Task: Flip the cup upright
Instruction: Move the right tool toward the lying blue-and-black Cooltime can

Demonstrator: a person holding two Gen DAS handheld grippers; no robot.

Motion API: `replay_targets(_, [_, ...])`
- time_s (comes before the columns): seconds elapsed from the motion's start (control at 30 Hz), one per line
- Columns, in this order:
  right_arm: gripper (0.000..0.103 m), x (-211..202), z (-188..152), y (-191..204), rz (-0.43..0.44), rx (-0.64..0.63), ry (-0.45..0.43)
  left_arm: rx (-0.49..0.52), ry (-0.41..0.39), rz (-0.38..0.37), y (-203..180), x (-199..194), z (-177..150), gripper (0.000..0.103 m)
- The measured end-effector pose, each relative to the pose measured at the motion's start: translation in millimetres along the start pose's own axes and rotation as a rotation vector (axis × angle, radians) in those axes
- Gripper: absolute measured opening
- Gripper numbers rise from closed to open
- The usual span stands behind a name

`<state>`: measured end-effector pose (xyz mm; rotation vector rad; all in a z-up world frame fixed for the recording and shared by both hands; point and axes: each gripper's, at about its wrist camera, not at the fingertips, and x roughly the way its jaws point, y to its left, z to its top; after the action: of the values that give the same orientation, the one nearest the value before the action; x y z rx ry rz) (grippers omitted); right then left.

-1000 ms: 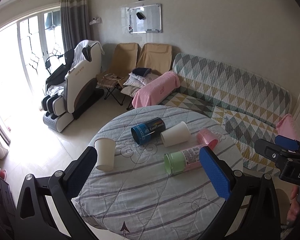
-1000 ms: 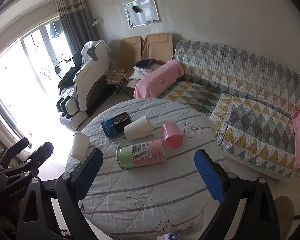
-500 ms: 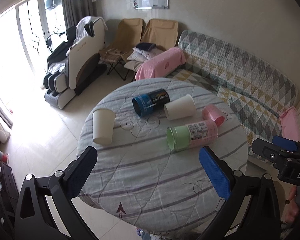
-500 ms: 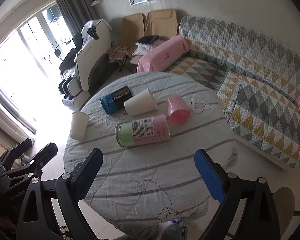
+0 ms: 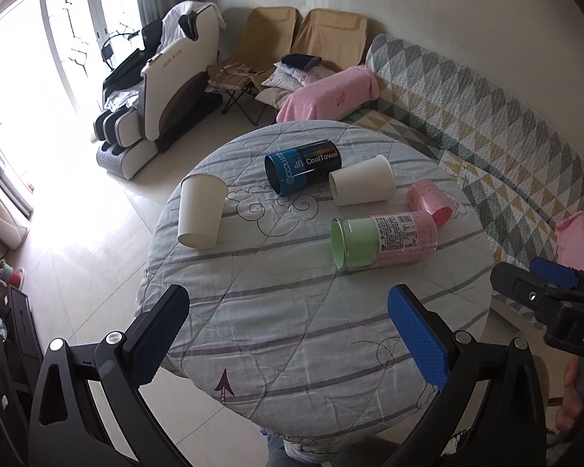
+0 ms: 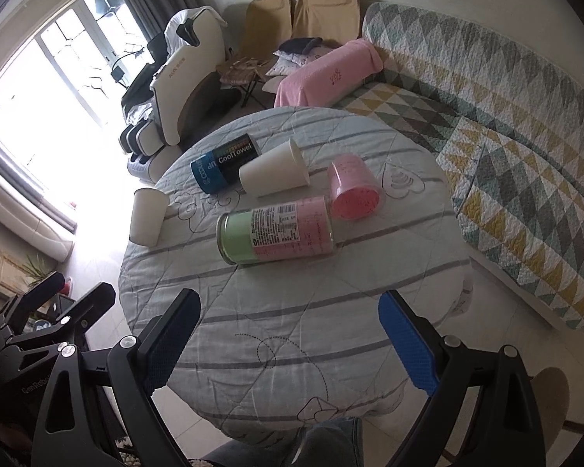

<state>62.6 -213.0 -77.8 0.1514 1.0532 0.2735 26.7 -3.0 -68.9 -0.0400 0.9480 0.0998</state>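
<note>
On the round cloth-covered table (image 5: 292,330) (image 6: 292,323) stand or lie several cups. A white paper cup (image 5: 200,211) (image 6: 148,216) stands upside down at the left edge. Another white paper cup (image 5: 362,185) (image 6: 274,174) lies on its side mid-table. A pink plastic cup (image 5: 430,202) (image 6: 354,188) lies on its side at the right. My left gripper (image 5: 292,342) is open and empty above the near table edge. My right gripper (image 6: 292,344) is open and empty too, also above the near edge.
A blue-and-black CoolTowel canister (image 5: 301,165) (image 6: 224,163) and a clear green-and-pink jar (image 5: 383,241) (image 6: 274,229) lie on their sides among the cups. A patterned sofa (image 5: 486,116) runs behind and to the right. A massage chair (image 5: 167,89) stands at the back left.
Both grippers have risen and tilted down, so the table shows more from above. The cups and canisters have not moved. Both grippers stay open.
</note>
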Motion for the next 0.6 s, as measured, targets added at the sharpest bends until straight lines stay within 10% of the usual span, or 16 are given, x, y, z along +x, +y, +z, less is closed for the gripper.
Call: replay_targets(0.6, [0.094,57,122,68,0.157,-0.635,-0.001,-0.250,0.091,0.113,52,24,21,0.103])
